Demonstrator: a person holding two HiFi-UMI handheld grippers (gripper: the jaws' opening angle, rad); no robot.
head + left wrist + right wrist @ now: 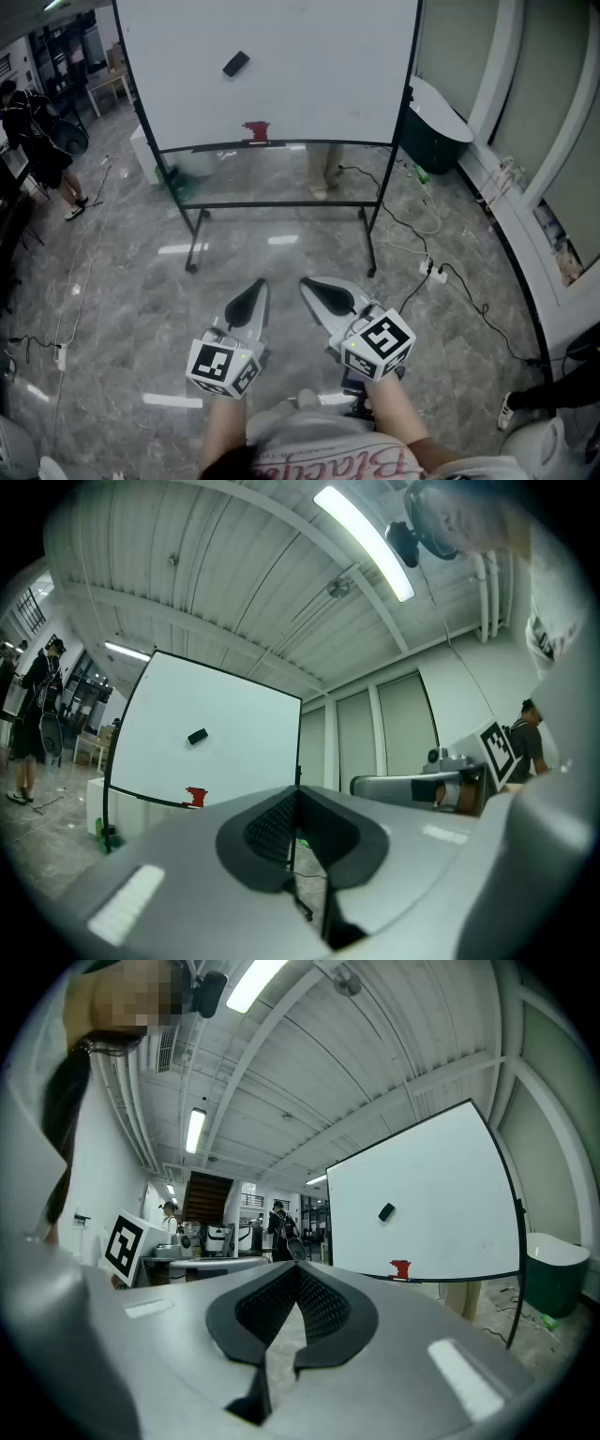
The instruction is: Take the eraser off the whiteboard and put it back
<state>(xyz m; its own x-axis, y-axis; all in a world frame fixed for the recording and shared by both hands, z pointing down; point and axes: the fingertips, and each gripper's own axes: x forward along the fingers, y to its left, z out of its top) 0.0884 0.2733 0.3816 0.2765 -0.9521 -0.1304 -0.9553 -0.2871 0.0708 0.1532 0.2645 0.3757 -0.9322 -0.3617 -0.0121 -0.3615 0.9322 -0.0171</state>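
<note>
A small black eraser [235, 64] sticks tilted on the upper left of the whiteboard [309, 84], which stands on a black frame several steps ahead. The same eraser [197, 736] shows in the left gripper view and the eraser [386, 1211] in the right gripper view. My left gripper [258, 286] and right gripper [309, 284] are held side by side close to my body, far short of the board. Both have their jaws shut with nothing between them.
A red object [256, 132] sits on the board's bottom tray. A dark bin [433, 131] stands right of the board, cables [441, 274] trail over the marble floor, and a person [37, 141] stands at far left. A curved white wall base runs along the right.
</note>
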